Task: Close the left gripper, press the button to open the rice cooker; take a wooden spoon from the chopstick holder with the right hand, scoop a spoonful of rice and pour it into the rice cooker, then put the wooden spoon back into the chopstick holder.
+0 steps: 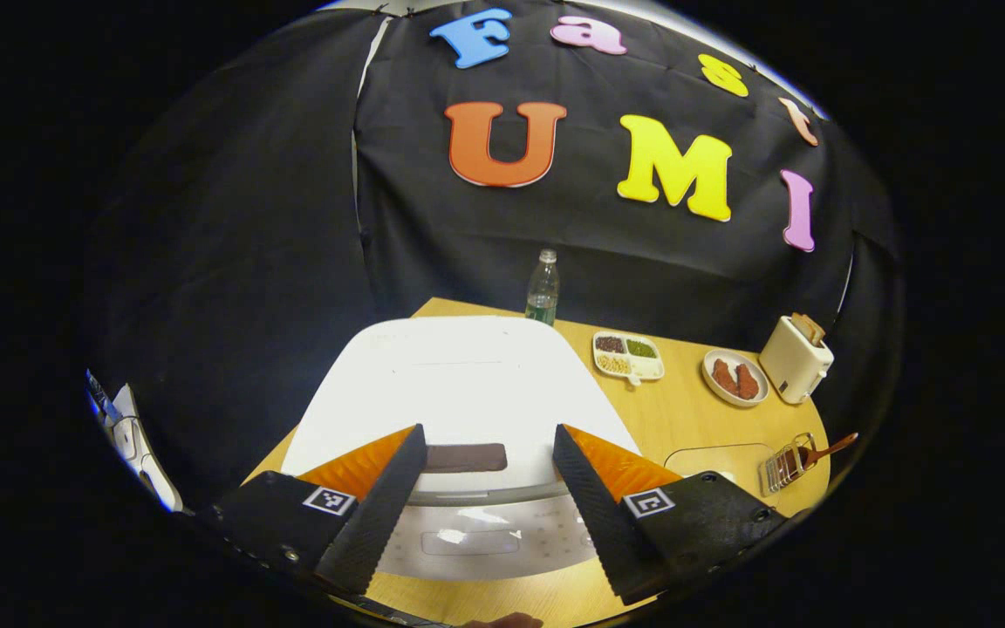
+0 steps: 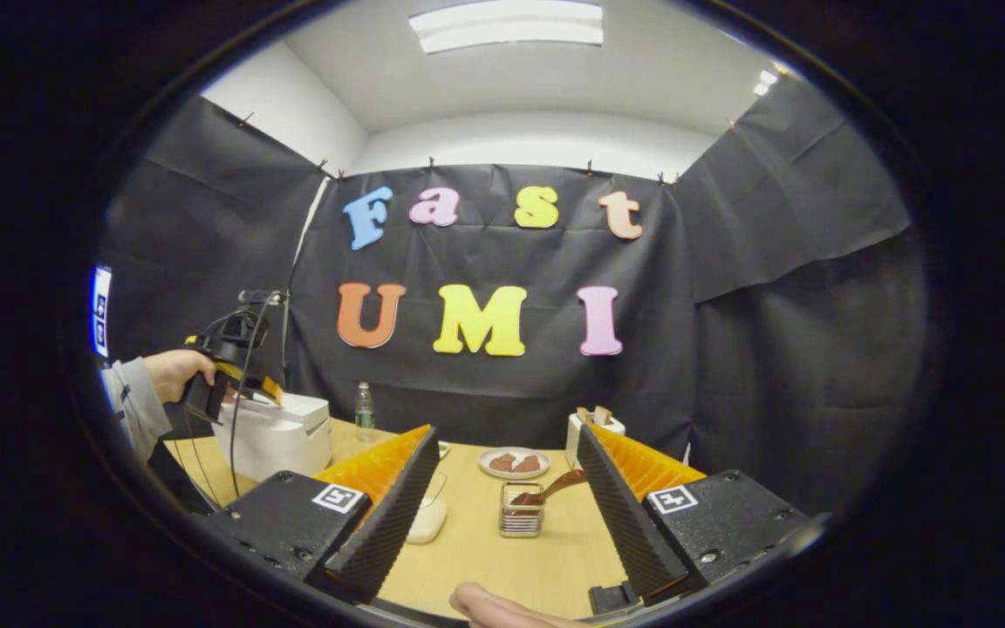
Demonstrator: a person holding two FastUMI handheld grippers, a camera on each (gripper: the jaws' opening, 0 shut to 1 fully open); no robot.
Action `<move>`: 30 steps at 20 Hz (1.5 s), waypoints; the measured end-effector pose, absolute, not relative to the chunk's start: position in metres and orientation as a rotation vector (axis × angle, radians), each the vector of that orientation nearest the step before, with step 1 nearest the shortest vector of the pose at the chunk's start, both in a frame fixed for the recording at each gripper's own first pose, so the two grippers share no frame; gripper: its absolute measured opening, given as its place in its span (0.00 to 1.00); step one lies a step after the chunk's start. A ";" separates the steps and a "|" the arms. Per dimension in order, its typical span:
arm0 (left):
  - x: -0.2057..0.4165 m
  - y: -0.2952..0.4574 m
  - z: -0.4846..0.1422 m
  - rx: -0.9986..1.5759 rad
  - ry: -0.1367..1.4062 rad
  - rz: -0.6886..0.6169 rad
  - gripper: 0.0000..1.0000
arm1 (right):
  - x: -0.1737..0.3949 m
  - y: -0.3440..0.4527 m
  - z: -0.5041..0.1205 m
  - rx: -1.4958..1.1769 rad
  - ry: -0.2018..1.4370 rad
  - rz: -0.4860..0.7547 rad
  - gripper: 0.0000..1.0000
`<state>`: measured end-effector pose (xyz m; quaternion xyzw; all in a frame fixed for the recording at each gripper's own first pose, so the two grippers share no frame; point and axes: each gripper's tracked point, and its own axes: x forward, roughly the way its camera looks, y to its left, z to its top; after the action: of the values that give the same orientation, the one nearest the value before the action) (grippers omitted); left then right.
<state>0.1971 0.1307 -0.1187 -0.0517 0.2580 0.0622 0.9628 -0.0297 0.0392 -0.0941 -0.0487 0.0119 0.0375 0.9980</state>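
Observation:
A white rice cooker with its lid down sits just under my left gripper, whose fingers stand wide apart over its front, with the dark panel between them. In the right gripper view the cooker stands at the left, a hand holding the left gripper above it. A wooden spoon leans in the wire chopstick holder mid-table, beyond my open right gripper. The holder with the spoon also shows at right in the left gripper view. A clear bowl of rice lies behind the right gripper's left finger.
On the wooden table stand a water bottle, a divided dish of grains, a plate of reddish food and a toaster. A clear bowl sits right of the cooker. A fingertip shows at the bottom edge.

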 end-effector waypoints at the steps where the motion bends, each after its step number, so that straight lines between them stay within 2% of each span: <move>1: 0.195 0.130 -0.102 -0.104 0.480 0.121 0.96 | -0.029 0.038 -0.095 -0.093 0.029 0.071 1.00; 3: 0.196 0.129 -0.086 -0.131 0.451 0.115 0.96 | -0.027 0.034 -0.096 -0.086 0.032 0.058 1.00; 5: 0.200 0.125 -0.100 -0.165 0.520 0.100 0.93 | -0.024 0.036 -0.097 -0.083 0.040 0.048 1.00; 6: 0.204 0.140 -0.123 -0.175 0.599 0.154 1.00 | -0.024 0.040 -0.101 -0.086 0.048 0.053 1.00; 7: 0.204 0.146 -0.130 -0.203 0.623 0.182 0.93 | -0.026 0.044 -0.102 -0.090 0.047 0.071 1.00; 8: 0.207 0.138 -0.123 -0.244 0.614 0.145 0.95 | -0.027 0.048 -0.099 -0.093 0.042 0.081 1.00; 9: 0.209 0.130 -0.117 -0.268 0.589 0.101 0.93 | -0.026 0.048 -0.098 -0.093 0.037 0.081 1.00; 14: 0.211 0.146 -0.114 -0.213 0.540 0.117 0.93 | -0.009 0.056 -0.121 -0.099 0.074 0.095 1.00; 20: 0.238 0.156 -0.046 -0.124 0.361 0.143 0.94 | 0.021 0.067 -0.147 -0.113 0.125 0.126 1.00; 30: 0.355 0.194 0.043 -0.133 0.165 0.180 0.94 | 0.109 0.066 -0.179 -0.055 0.170 0.162 1.00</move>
<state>0.3554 0.1939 0.0432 -0.0664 0.0825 0.0896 0.9903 0.1091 0.0665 -0.1789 -0.0273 0.0850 0.0809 0.9927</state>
